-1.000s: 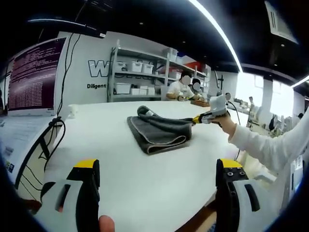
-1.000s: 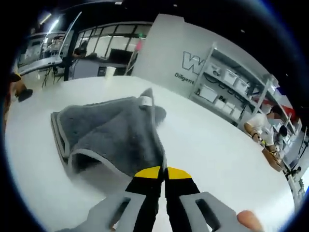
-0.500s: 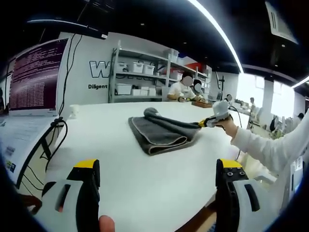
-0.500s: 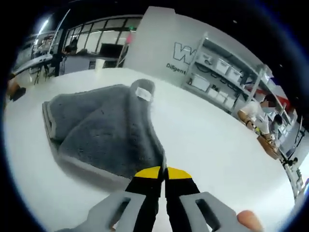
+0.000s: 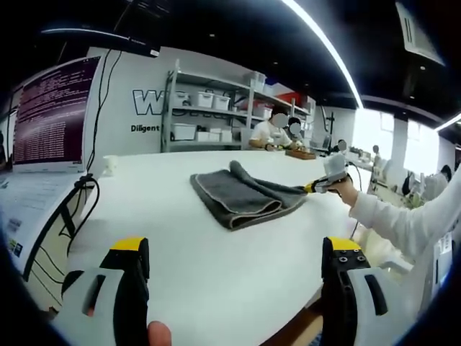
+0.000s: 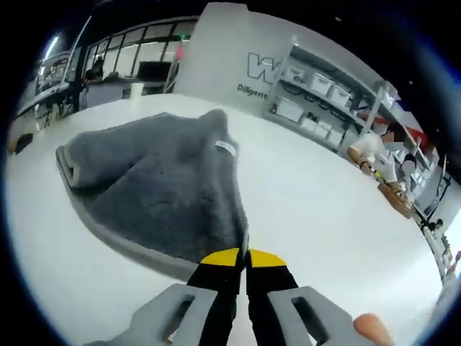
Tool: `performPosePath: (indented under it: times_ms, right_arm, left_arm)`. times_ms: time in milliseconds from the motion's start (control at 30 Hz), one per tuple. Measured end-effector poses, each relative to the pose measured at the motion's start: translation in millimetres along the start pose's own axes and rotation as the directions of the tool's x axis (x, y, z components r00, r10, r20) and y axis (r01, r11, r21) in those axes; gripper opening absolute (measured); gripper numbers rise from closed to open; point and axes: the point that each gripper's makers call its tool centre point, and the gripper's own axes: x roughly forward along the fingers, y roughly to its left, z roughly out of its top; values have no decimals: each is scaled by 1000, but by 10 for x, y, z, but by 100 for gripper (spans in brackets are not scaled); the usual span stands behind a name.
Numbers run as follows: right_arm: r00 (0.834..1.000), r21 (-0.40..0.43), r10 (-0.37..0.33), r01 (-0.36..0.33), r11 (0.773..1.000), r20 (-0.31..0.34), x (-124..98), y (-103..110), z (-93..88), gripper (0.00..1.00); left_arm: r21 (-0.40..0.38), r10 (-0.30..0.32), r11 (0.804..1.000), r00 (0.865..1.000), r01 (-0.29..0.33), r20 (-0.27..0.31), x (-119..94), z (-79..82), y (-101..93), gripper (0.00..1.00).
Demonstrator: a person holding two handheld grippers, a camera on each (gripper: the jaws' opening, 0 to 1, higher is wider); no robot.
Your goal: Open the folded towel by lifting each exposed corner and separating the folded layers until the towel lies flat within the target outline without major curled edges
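Grey towel (image 5: 243,196) lies on white worktop (image 5: 216,267), roughly mid-surface in left gripper view, at abt 12 o'clock from the left hand-held gripper (image 5: 236,292). Still folded: layers stacked, pale piped edge running along near side, top layer drawn out toward 3 o'clock into a stretched point. Left hand-held gripper low at 6 o'clock of its view, jaws spread wide, yellow tips well apart, nothing betw. them, well short of towel. Right hand-held gripper (image 5: 314,188) seen at 3 o'clock of towel in that view, held by a hand w/ white sleeve (image 5: 403,220) behind it; its tip meets the stretched point of cloth. In right gripper view, right hand-held gripper (image 6: 242,257) rises from 6 o'clock, jaws pressed together on towel (image 6: 155,191) corner, yellow tips touching w/ cloth pinched betw. them; fabric fans away toward 10–12 o'clock. Small white tag (image 6: 225,148) sits on ridge of raised fold at abt 12 o'clock. Folded edge w/ pale trim curves along 8–9 o'clock side, resting on worktop (image 6: 324,209). Background, left gripper view: monitor (image 5: 49,115) w/ text at 9 o'clock, cables (image 5: 79,202) draped onto worktop edge, shelving unit (image 5: 216,108) w/ white bins at 12 o'clock, two seated people (image 5: 277,135) at a far bench. Whether any target outline is marked on worktop: cannot tell.
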Motion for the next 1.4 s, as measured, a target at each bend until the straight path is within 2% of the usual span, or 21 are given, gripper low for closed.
performPosePath:
  times_ms: [333, 600, 900, 1100, 1267, 1400]
  right_arm:
    - [1000, 61, -21, 22, 998, -14, -109, -172, -221, 0]
    - [1000, 92, -22, 22, 996, -1, -254, -153, -364, 0]
    - [1000, 128, -12, 9, 992, 18, -263, -164, -372, 0]
    - [998, 138, -13, 3, 990, 66, -300, -192, -294, 0]
    - [994, 147, -37, 23, 989, 99, -396, -279, -270, 10]
    - [990, 177, -30, 6, 984, 134, -525, -324, -244, 19]
  left_arm:
    - [-4, 4, 1000, 1000, -4, 0, -10, -7, 14, 99]
    - [-4, 3, 1000, 1000, -3, -1, -6, -15, 8, 99]
    - [-1, -1, 1000, 1000, 1, -2, 2, -16, -12, 99]
    - [-3, 3, 1000, 1000, -3, -4, 3, -22, -2, 99]
    - [-1, -4, 1000, 1000, 4, -3, 9, -19, -18, 99]
    - [7, 0, 1000, 1000, 0, -8, 18, -20, -33, 99]
